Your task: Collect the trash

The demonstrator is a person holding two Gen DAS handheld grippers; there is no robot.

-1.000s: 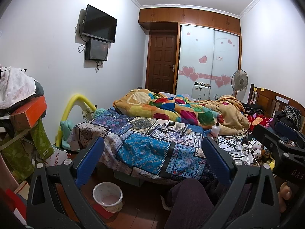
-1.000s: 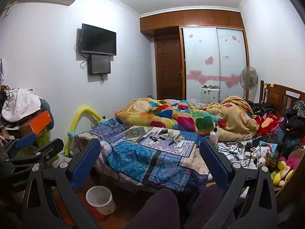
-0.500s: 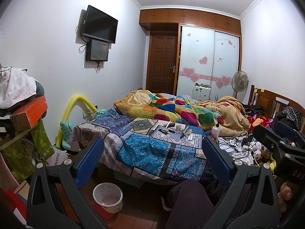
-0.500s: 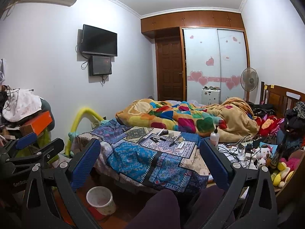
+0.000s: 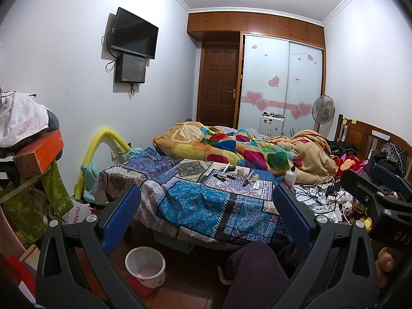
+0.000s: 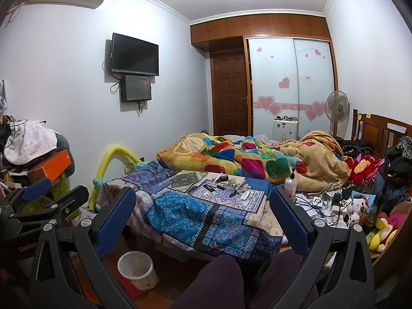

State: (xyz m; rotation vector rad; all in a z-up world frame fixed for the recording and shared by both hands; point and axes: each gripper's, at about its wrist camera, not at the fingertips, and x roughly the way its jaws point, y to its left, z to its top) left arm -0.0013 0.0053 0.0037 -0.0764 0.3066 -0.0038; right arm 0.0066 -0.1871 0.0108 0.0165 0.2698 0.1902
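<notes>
Both grippers are open and empty, held side by side well short of the bed. My left gripper (image 5: 206, 219) and my right gripper (image 6: 202, 220) each have blue pads spread wide. Several small items (image 5: 238, 176), pens and scraps among them, lie on the patterned blue cloth (image 5: 195, 203) on the bed; they also show in the right wrist view (image 6: 231, 186). A small white waste bin (image 5: 145, 266) stands on the floor below the bed's near corner, and shows in the right wrist view (image 6: 136, 269). It looks nearly empty.
A bunched colourful blanket (image 5: 244, 152) covers the far bed. A white pump bottle (image 5: 289, 177), cables and soft toys (image 6: 360, 206) crowd the right side. Piled boxes and clothes (image 5: 28, 154) stand at left. My knees (image 6: 219, 280) are at the bottom.
Both views have shifted only slightly, drifting a little back from the bed. Both grippers stay open and nothing has been picked up.
</notes>
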